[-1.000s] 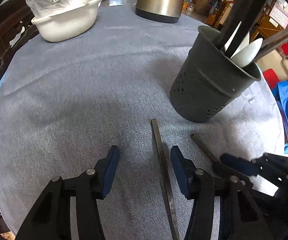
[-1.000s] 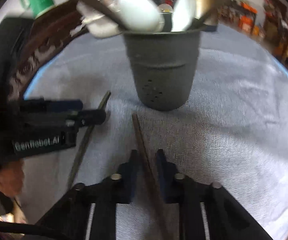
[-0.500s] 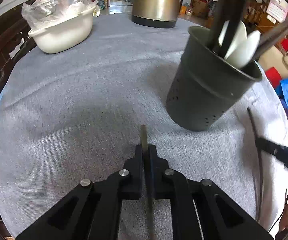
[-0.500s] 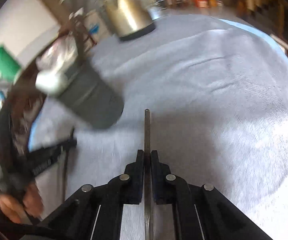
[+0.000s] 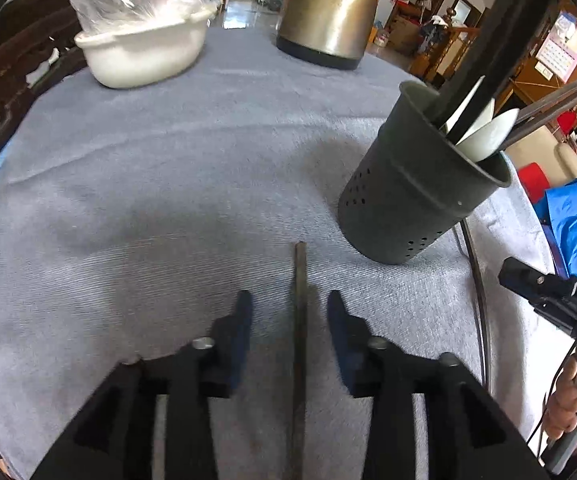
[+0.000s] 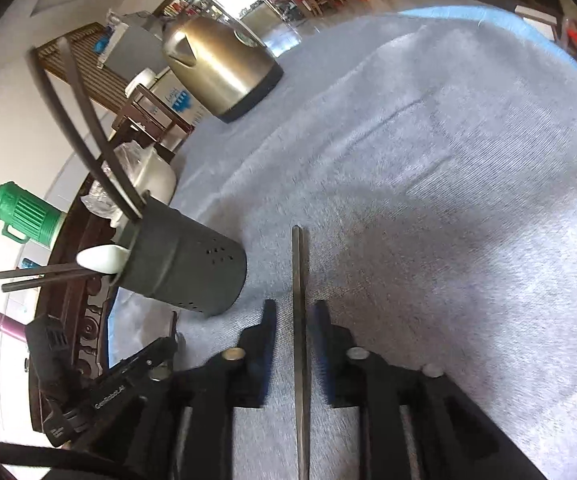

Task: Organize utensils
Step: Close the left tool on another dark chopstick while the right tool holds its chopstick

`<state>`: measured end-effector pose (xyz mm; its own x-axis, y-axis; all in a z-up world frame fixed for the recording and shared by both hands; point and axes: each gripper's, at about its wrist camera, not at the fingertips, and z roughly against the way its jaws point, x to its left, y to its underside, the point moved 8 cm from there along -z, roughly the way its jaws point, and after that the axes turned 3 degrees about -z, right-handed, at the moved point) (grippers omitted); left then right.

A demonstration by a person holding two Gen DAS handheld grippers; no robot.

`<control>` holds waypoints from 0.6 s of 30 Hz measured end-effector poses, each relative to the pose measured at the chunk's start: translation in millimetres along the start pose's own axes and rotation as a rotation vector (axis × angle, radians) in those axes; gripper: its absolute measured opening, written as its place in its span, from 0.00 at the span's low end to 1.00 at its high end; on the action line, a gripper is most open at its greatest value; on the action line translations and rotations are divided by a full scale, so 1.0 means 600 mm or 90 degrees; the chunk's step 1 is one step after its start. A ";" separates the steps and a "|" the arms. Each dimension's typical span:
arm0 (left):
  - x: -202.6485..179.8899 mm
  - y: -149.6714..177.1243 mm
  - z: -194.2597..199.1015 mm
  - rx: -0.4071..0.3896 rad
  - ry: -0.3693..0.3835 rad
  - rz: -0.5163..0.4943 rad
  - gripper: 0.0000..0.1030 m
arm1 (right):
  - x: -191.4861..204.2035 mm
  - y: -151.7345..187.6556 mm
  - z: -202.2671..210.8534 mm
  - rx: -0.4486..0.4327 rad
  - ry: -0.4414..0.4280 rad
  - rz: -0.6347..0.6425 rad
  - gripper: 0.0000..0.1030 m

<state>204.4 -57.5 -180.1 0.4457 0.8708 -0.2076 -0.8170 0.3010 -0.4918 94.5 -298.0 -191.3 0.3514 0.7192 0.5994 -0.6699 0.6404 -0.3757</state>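
Round counter under a grey-blue woven cloth, seen from both wrist cameras. Left gripper low over the cloth, jaws opening, blue pads set apart on either side of a dark chopstick with a gap at each pad; whether the stick rests on the cloth cannot be told. Tip of that chopstick pointing away from the camera, ending just short of the dark perforated utensil holder, which stands upright to the front right on the cloth. In the holder: white ceramic spoons and several dark chopsticks leaning out over the rim. Right gripper likewise with jaws opening, pads clear of a second chopstick running straight between them, its tip out over bare cloth. From the right wrist view, utensil holder to the left and close by, one white spoon poking from its mouth. At the right edge of the left wrist view, the other gripper's black body and the person's hand around its handle, with a thin dark stick in front of it. Far side of the counter: brushed-metal electric kettle and a white basin holding crumpled clear plastic. Beyond the counter edge, a green thermos.
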 end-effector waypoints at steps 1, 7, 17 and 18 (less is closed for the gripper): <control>0.004 0.002 0.006 -0.005 0.003 -0.002 0.40 | 0.002 -0.004 0.008 -0.004 -0.001 0.006 0.48; 0.023 0.010 0.016 -0.005 0.016 0.007 0.40 | 0.032 -0.005 0.013 -0.021 0.040 0.090 0.53; 0.014 0.006 -0.006 0.029 0.021 0.015 0.40 | 0.033 -0.019 -0.047 0.029 0.146 0.112 0.35; 0.012 0.005 -0.005 0.030 0.017 0.015 0.40 | 0.034 -0.019 -0.048 0.029 0.149 0.114 0.33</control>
<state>206.3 -51.8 -185.8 0.4350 0.8672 -0.2424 -0.8438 0.2986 -0.4459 128.0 -282.9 -195.0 0.3628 0.8656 0.3450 -0.7620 0.4887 -0.4249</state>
